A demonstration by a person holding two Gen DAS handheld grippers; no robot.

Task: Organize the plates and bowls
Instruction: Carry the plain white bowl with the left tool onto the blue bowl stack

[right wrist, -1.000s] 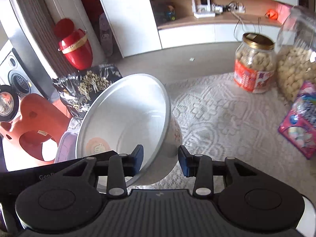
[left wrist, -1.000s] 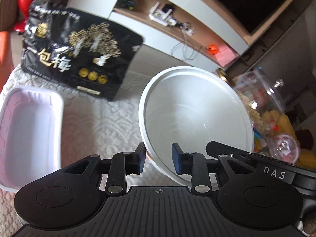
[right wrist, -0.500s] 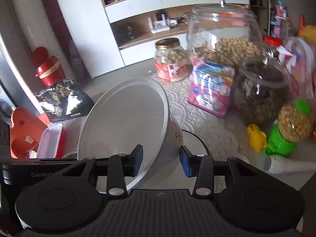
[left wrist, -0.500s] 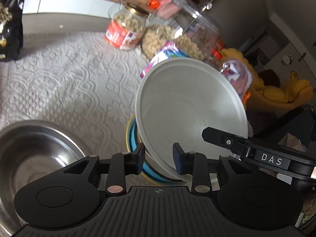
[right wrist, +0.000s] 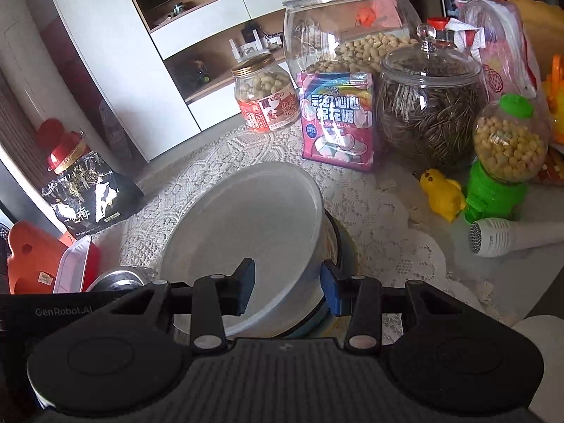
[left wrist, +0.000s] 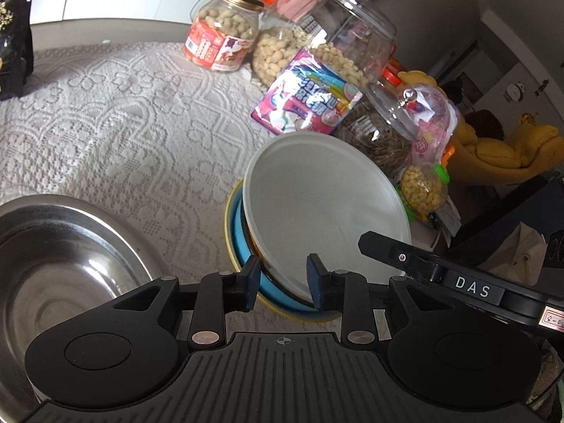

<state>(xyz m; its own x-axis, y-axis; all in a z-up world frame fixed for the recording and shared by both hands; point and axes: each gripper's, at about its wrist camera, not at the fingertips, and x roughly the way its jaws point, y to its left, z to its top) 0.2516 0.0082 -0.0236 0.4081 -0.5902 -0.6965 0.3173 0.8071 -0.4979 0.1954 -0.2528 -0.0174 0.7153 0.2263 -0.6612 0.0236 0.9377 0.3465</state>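
A: White bowl (left wrist: 324, 211) is tilted, lower edge resting in the blue bowl (left wrist: 246, 257), which sits in a yellow-rimmed dish (left wrist: 229, 225) on the lace-covered table (left wrist: 123, 123). Not seated.

B: Who's holding it?

A: Both. Left tool (left wrist: 282, 278) straddles the near rim, one pad outside, one inside, jaws narrowed on the wall. Right tool (right wrist: 287, 287) does the same from the opposite side. Both look like pinches on the rim. Right jaws have just been easing apart slightly, rim between them.

B: Best way to finish?

A: My read: level the bowl first, centre it over the blue one, then lower both sides together. If one side lets go early it could rock or skid off the blue rim.

B: Clearance?

A: Tight on the far side. Marshmallow bag (left wrist: 306, 102) and the seed jar (left wrist: 384, 141) stand just beyond the stack, the small green-capped jar (right wrist: 507, 148) and yellow duck toy (right wrist: 442, 194) nearby. Steel bowl (left wrist: 63, 271) sits apart on the left. Withdraw each tool back along its own approach, not sideways.

B: Release order?

A: Spread both only once the bowl sits flat and stops moving. Can't see under the white bowl, so confirm seating from the rim lines.
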